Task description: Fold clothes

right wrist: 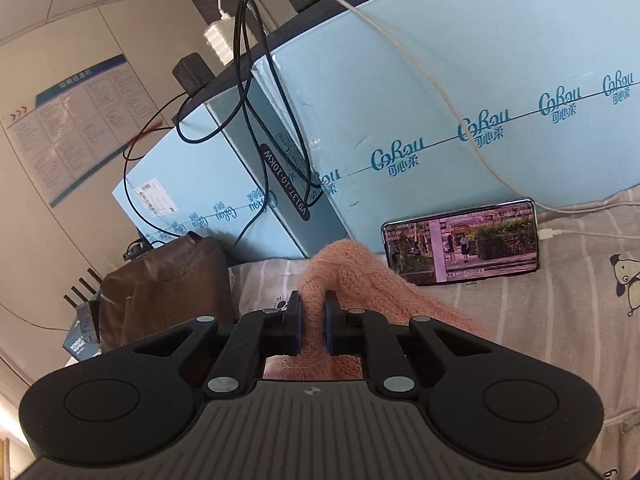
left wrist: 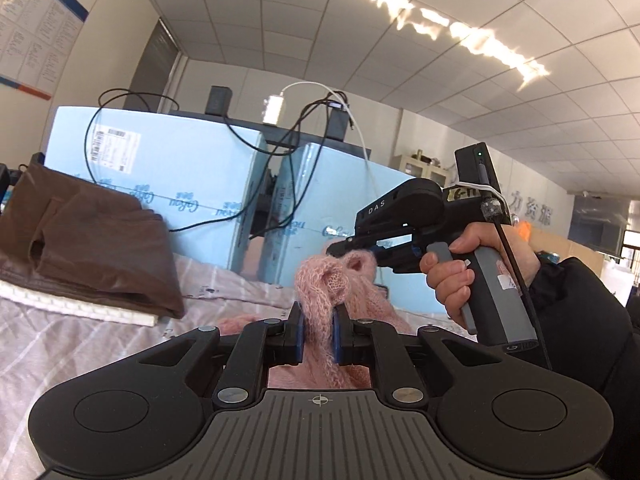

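Observation:
A fluffy pink knit garment (left wrist: pixel 352 284) is lifted above the striped bed sheet (left wrist: pixel 80 344). My left gripper (left wrist: pixel 319 312) is shut on a bunch of the pink knit. In the left wrist view my right gripper (left wrist: pixel 340 250), held by a hand, pinches another part of the same knit just above and to the right. In the right wrist view the right gripper (right wrist: pixel 313 304) is shut on the pink knit (right wrist: pixel 360 272), which drapes away to the right. Most of the garment is hidden under the grippers.
Folded brown clothes (left wrist: pixel 92 248) lie on a white pad at the left, also seen in the right wrist view (right wrist: pixel 168 280). Light blue boxes (left wrist: pixel 180 176) with black cables stand behind. A phone (right wrist: pixel 464 246) playing video leans against a box.

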`<state>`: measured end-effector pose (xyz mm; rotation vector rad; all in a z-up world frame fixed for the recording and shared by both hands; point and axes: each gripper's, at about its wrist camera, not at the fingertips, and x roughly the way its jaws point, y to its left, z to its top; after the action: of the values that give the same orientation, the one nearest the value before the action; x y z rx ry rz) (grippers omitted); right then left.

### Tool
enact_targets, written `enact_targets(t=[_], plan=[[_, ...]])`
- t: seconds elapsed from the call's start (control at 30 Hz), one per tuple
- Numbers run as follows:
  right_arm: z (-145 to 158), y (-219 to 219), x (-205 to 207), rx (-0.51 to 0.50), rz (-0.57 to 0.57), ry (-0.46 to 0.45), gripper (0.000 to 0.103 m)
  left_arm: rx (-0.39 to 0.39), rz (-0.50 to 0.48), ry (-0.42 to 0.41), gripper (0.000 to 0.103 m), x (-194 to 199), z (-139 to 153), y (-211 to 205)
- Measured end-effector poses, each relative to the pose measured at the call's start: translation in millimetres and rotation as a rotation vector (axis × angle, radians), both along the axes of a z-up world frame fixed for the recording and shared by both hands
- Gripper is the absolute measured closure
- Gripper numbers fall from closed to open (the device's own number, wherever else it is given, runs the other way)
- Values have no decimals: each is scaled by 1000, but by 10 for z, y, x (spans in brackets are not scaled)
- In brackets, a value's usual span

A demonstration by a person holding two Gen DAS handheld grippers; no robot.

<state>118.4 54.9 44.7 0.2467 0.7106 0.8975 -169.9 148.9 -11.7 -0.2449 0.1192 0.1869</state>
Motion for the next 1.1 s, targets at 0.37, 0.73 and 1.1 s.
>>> enact_targets(t=[0.37,0.73,1.1], plan=[[-581,1116,-345,-235,69,-62,90,-124,99,180,89,-86,-426,428],[-217,474,-155,2,99,49,19,-210,92,134,22,-85,-339,594],[-472,-466,-861,-148,366,-94,19,-320,9,116,84,53,-397,619]])
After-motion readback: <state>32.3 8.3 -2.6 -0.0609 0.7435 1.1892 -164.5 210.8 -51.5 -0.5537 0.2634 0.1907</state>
